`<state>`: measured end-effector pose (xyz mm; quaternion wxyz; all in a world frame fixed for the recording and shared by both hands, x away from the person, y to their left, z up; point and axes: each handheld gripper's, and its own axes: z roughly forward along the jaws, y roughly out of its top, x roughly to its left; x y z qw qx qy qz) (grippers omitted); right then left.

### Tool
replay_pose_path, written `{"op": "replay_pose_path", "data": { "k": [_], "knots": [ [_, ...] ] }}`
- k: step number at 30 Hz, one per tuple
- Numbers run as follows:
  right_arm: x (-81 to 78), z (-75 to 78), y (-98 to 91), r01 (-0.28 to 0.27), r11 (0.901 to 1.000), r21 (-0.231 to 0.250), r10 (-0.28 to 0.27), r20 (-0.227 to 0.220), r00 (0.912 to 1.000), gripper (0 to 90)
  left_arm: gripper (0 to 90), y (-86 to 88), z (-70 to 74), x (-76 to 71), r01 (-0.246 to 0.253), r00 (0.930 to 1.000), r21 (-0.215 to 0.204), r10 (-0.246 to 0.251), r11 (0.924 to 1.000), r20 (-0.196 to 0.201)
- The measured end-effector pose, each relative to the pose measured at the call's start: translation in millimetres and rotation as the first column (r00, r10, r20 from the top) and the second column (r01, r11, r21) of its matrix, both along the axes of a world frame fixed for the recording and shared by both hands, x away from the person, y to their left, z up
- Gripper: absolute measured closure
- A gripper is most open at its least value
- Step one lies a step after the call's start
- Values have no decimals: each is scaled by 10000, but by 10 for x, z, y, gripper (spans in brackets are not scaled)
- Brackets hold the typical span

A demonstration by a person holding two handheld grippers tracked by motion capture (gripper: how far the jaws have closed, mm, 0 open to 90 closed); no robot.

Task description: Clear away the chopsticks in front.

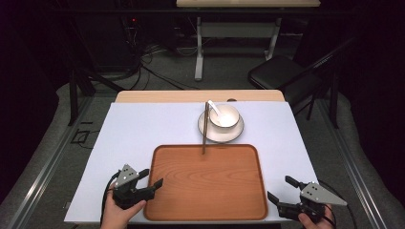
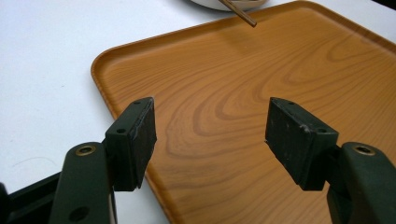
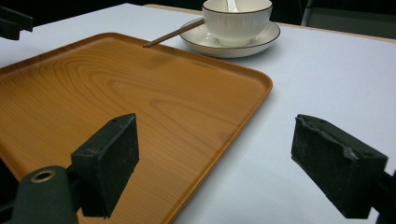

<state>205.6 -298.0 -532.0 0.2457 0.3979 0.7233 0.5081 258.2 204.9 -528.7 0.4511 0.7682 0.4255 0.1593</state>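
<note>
An empty wooden tray [image 1: 208,181] [image 2: 243,121] [image 3: 116,102] lies on the white table cover near the front edge. Behind it a white bowl [image 1: 223,115] [image 3: 236,17] with a white spoon [image 1: 214,109] stands on a white saucer [image 1: 221,130] [image 3: 261,39]. Dark chopsticks [image 1: 206,128] [image 3: 173,34] [image 2: 240,13] lean on the saucer, their tips over the tray's far rim. My left gripper [image 1: 151,178] [image 2: 210,135] hovers open at the tray's front left corner. My right gripper [image 1: 282,188] [image 3: 229,163] stands open at the tray's front right corner, one jaw over the tray, the other over the cover.
The white cover [image 1: 143,133] spreads over a wooden table [image 1: 157,96]. A black chair [image 1: 279,74] and a white desk frame [image 1: 198,47] stand beyond the table. Cables [image 1: 143,57] run across the grey floor.
</note>
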Motion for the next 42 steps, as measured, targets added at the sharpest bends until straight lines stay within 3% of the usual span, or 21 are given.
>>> {"op": "replay_pose_path", "data": {
  "k": [3, 7, 9, 12, 16, 20, 25, 31, 36, 42],
  "knots": [
    [0, 1, -3, 41, 10000, 36, -41, -30, 10000, 147, 337, -1, 3, 15, -30, 9999, -179, 28, 9998, -121],
    [1, 6, 5, 20, 10000, 21, -20, 14, 10000, 148, 326, -11, 9, 68, -265, 9981, -323, 247, 9991, -560],
    [2, 4, 12, -21, 10000, -40, 21, 31, 10000, 148, 311, -28, 33, 105, -352, 9958, -489, 309, 9982, -863],
    [6, 4, 4, 43, 10000, 47, -43, -2, 10000, 147, 294, -77, 97, 160, -326, 9947, -531, 272, 9981, -996],
    [14, 1, -9, 105, 9998, 164, -104, -69, 9999, 148, 261, -188, 205, 254, -179, 9958, -169, 163, 9997, -905],
    [14, 0, -13, 120, 9998, 167, -119, -68, 9999, 148, 283, -257, 271, 371, -17, 9935, -530, -43, 9986, -1135],
    [28, -4, -14, 96, 9998, 181, -94, -121, 9999, 148, 335, -364, 334, 525, -96, 9948, -159, 80, 9998, -1017],
    [26, 0, -17, 136, 9996, 248, -133, -119, 9998, 148, 377, -469, 390, 737, -115, 9942, -333, 79, 9994, -1072],
    [34, 1, -1, 82, 9997, 217, -79, -112, 9999, 148, 419, -560, 433, 926, -448, 9869, -840, 310, 9955, -1583],
    [38, -1, -9, 150, 9995, 266, -146, -160, 9998, 148, 424, -692, 431, 1125, -742, 9853, -481, 657, 9961, -1578]
  ]
}}
